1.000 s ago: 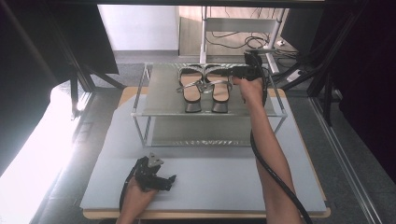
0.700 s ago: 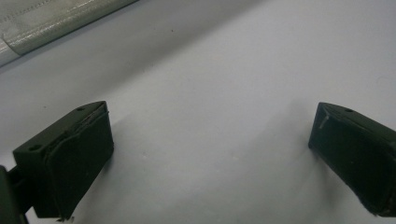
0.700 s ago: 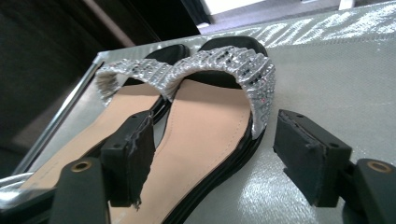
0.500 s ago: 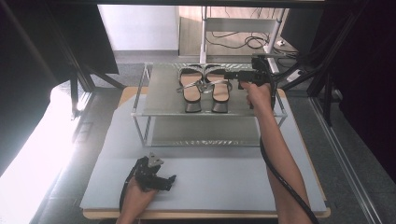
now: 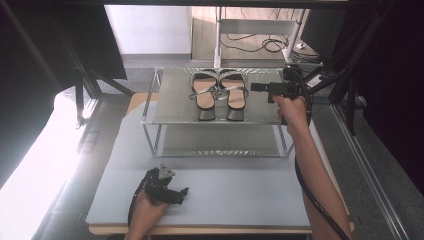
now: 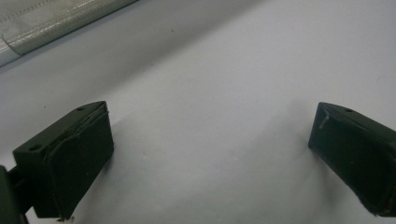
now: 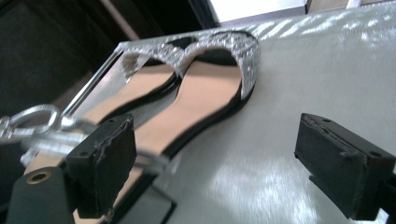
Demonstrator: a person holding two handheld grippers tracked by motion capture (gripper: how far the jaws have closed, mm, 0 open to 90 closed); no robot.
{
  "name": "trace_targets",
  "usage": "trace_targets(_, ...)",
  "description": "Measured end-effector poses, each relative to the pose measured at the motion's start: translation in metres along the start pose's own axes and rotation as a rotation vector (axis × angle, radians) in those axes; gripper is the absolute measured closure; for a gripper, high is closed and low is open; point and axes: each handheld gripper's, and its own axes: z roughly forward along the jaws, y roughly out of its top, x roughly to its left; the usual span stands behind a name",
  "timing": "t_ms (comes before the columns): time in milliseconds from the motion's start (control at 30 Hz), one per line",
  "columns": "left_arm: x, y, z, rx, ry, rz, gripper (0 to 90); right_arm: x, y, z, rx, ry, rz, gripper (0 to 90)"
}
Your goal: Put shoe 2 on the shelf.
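A pair of silver strappy sandals (image 5: 220, 94) with tan insoles lies side by side on the top shelf of a low metal rack (image 5: 170, 102). My right gripper (image 5: 257, 87) hovers over the shelf just right of the sandals, open and empty. In the right gripper view the nearer sandal (image 7: 196, 100) lies ahead and to the left of the jaws, its silver strap (image 7: 32, 123) by the left jaw. My left gripper (image 5: 181, 194) rests on the grey mat (image 5: 235, 190) near the front edge. It is open, with only mat (image 6: 210, 121) between its jaws.
The rack has a lower shelf (image 5: 220, 145) under the top one. Black frame posts (image 5: 80, 75) stand at the left and right of the table. Cables (image 5: 260, 45) lie on the floor behind the rack.
My right gripper has drawn back to the right, away from the sandals, which stay on the shelf. The left gripper has not moved.
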Motion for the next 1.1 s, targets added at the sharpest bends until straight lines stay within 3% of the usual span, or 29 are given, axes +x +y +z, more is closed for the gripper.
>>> trace_targets(267,0.000,0.000,0.000,0.002,-0.004,-0.004,0.0,0.009,-0.026,-0.017,0.053,0.045,-0.063,0.5)
trace_targets(433,0.000,0.000,0.000,0.003,-0.002,-0.001,0.0,0.017,-0.040,-0.026,0.077,0.061,-0.110,0.0)
trace_targets(900,0.000,0.000,0.000,0.003,-0.002,0.000,0.0,0.041,-0.087,-0.056,0.097,0.144,-0.181,0.0)
trace_targets(1100,0.000,0.000,0.000,0.003,-0.002,0.000,0.0,0.040,-0.110,-0.063,0.108,0.134,-0.230,0.0)
